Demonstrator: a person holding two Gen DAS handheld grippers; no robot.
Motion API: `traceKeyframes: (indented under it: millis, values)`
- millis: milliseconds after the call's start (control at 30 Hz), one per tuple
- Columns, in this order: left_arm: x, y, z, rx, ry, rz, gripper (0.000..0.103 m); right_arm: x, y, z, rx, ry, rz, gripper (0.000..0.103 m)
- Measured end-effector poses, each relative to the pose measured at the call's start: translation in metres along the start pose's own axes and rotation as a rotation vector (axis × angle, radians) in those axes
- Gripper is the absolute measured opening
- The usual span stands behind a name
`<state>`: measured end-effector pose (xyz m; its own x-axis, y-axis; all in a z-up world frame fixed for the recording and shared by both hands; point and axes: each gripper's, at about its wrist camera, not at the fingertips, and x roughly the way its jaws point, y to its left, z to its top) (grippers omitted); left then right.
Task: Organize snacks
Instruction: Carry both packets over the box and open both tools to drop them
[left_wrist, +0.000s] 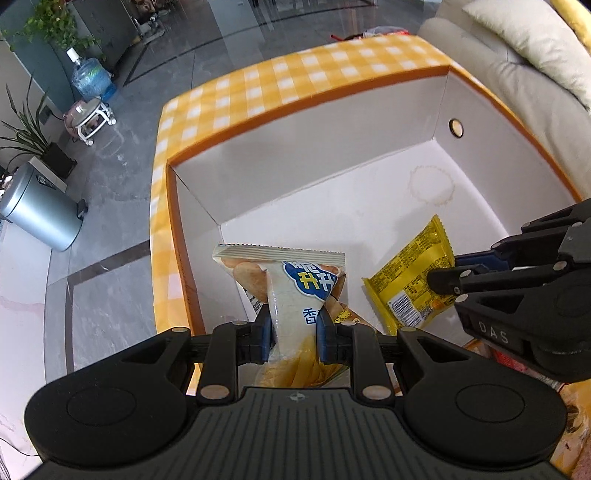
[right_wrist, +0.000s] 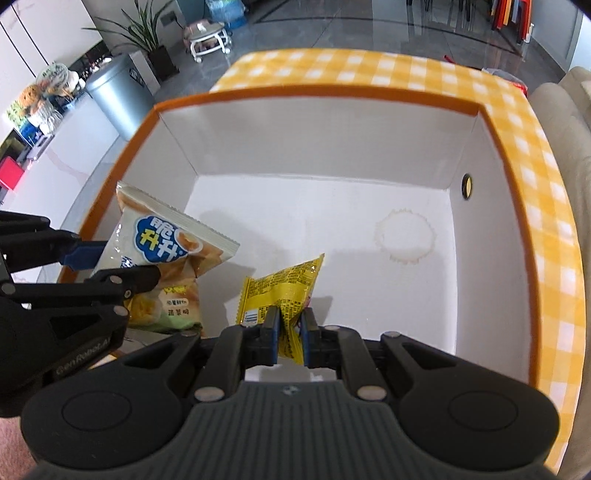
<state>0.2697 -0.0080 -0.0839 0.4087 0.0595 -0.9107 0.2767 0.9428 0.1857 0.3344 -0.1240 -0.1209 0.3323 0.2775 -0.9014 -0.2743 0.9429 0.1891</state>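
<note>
Nearest the left wrist camera, the left gripper (left_wrist: 294, 325) has its blue-padded jaws clenched on a white chip bag (left_wrist: 295, 291) with a blue logo, pinched at its middle and held upright over the near left part of a storage box (left_wrist: 332, 155). In the right wrist view that same bag (right_wrist: 162, 251) hangs at the left, with the left gripper (right_wrist: 110, 264) reaching in from that side.

Right of it, the right gripper (right_wrist: 290, 334) grasps a yellow snack packet (right_wrist: 284, 291) by its near edge; the packet tilts up and away, low over the box's white floor. From the left wrist view the packet (left_wrist: 410, 280) sits right of the chip bag, apart from it, and the right gripper (left_wrist: 443, 275) comes in from the right edge.

The box has white inner walls, an orange rim (right_wrist: 314, 92) and a faint ring stain (right_wrist: 404, 240) on its floor toward the right. It rests on a worktop covered by a yellow checked cloth (right_wrist: 369, 66).

On the grey floor at far left stand a silver bin (left_wrist: 40, 210), a potted plant (left_wrist: 33, 133) and a water jug (left_wrist: 92, 79). A cream sofa (left_wrist: 524, 55) lies to the far right.
</note>
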Motion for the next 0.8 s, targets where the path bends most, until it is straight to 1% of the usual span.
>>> traceKeyframes:
  millis: [233,433,500,533,600,633,733,767,800]
  values:
    - [0.008,0.001,-0.001,-0.006,0.029,-0.001,0.025,0.015,0.003,0.002,0.000,0.045,-0.021,0.008]
    - [0.013,0.002,-0.002,-0.013,0.049,-0.002,0.027,0.020,0.003,0.004,-0.001,0.061,-0.030,0.010]
    - [0.013,0.003,-0.003,-0.014,0.049,0.000,0.030,0.021,0.005,0.006,-0.004,0.063,-0.036,0.014]
    - [0.013,0.003,-0.003,-0.016,0.050,0.003,0.031,0.021,0.006,0.007,-0.005,0.062,-0.044,0.018]
    - [0.011,0.004,-0.003,-0.025,0.049,0.015,0.034,0.021,0.007,0.007,-0.009,0.056,-0.050,0.019]
    - [0.009,0.004,-0.003,-0.027,0.040,0.017,0.035,0.020,0.007,0.007,-0.011,0.053,-0.051,0.021]
    - [0.004,0.005,-0.004,-0.030,0.023,0.024,0.044,0.014,0.009,0.007,-0.017,0.038,-0.057,0.036]
    - [0.001,0.005,-0.005,-0.030,0.014,0.027,0.048,0.012,0.010,0.007,-0.021,0.030,-0.062,0.040]
    - [-0.002,0.006,-0.005,-0.030,0.006,0.030,0.049,0.010,0.011,0.006,-0.025,0.023,-0.068,0.041]
